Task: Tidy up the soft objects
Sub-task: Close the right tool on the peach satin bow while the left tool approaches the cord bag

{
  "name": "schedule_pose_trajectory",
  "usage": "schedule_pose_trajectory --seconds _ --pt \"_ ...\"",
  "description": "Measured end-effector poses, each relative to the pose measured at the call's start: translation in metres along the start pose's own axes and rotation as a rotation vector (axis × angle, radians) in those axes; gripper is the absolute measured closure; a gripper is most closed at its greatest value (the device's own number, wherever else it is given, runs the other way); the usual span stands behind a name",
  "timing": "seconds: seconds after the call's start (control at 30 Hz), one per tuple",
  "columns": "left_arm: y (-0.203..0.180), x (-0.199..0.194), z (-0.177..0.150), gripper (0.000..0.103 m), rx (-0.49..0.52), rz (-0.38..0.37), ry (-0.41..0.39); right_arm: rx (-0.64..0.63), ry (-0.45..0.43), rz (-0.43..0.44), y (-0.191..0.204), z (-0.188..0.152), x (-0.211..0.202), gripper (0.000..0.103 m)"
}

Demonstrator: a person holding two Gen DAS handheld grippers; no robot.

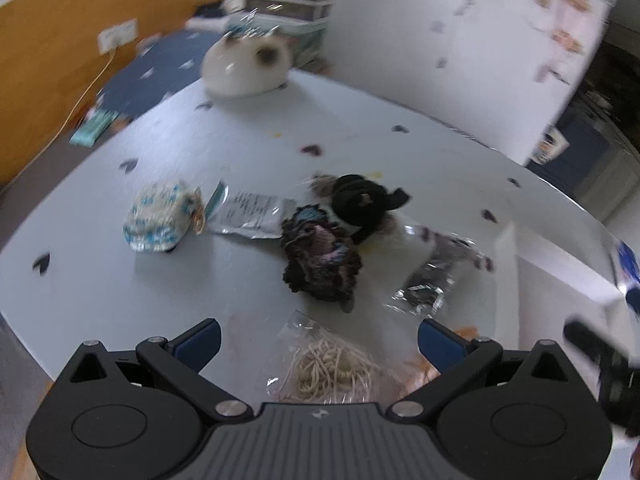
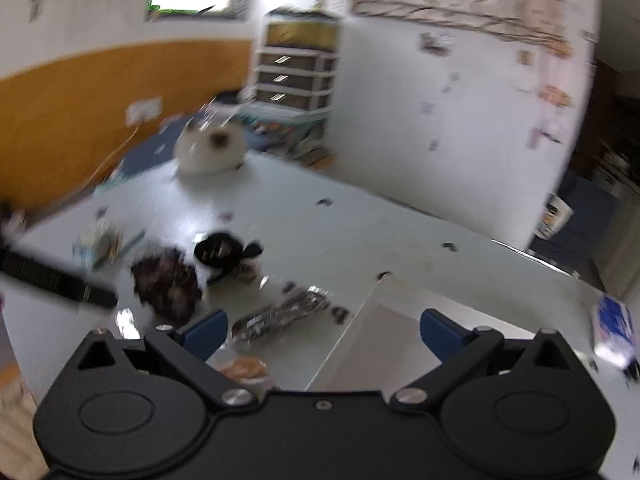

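Hovering over the white table (image 1: 168,288) with both sets of jaws spread wide and nothing between them: left gripper (image 1: 319,340), right gripper (image 2: 323,330). Both views are motion-blurred.

Soft items, left wrist view, three knitted or fuzzy pieces near the middle of the table:
- one crocheted cap (image 1: 162,216), cream with blue flecks, domed, lying at left;
- one dark ruffled yarn piece (image 1: 320,256), lumpy, with pink and blue streaks, centre;
- one black plush roll (image 1: 360,200), rounded, just beyond and touching the dark piece.

One large white plush animal (image 1: 246,64), smooth and egg-shaped with a brown patch, sits at the far edge, well apart from the rest.

Packaging: one flat silver printed pouch (image 1: 250,216) between cap and dark piece; one crinkled foil wrapper (image 1: 430,284) at right; one clear bag of pale cord (image 1: 332,368) nearest my left jaws.

One white box (image 2: 384,320), hard-edged, stands at near right, in front of my right jaws.
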State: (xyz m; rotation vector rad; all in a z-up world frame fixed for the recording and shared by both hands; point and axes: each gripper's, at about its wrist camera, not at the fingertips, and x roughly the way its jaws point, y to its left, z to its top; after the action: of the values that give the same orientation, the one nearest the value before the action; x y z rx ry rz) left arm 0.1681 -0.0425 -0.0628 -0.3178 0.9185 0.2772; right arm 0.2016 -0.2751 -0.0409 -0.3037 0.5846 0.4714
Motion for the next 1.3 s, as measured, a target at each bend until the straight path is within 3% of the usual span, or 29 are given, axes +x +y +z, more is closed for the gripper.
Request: schedule_pose_trajectory --seconds 0.27,0.4,0.53,0.73,0.87,0.97,1.17,1.3 --pt "-0.016 0.049 0.01 0.0 -0.118 0.123 0.12 -0.189 0.079 0.2 0.001 -0.008 0.036 0.0" --pt "-0.028 0.065 0.009 0.0 -0.144 0.187 0.199 -0.253 0.088 0.268 0.006 -0.014 0.043 0.0" --pt "-0.026 0.071 0.005 0.0 -0.251 0.278 0.278 -0.266 0.086 0.319 0.007 -0.018 0.047 0.0" --pt "-0.008 0.076 -0.01 0.0 -0.568 0.24 0.406 -0.296 0.094 0.378 0.005 -0.024 0.054 0.0" --pt "-0.007 0.082 -0.018 0.0 -0.695 0.218 0.43 -0.317 0.098 0.411 0.004 -0.026 0.055 0.0" --pt "-0.015 0.089 -0.016 0.0 -0.673 0.212 0.417 -0.314 0.11 0.439 0.003 -0.027 0.058 0.0" --pt "-0.035 0.111 -0.012 0.0 -0.461 0.31 0.44 -0.32 0.135 0.503 0.006 -0.027 0.064 0.0" --pt "-0.036 0.111 -0.013 0.0 -0.342 0.311 0.43 -0.349 0.145 0.536 0.014 -0.028 0.069 0.0"
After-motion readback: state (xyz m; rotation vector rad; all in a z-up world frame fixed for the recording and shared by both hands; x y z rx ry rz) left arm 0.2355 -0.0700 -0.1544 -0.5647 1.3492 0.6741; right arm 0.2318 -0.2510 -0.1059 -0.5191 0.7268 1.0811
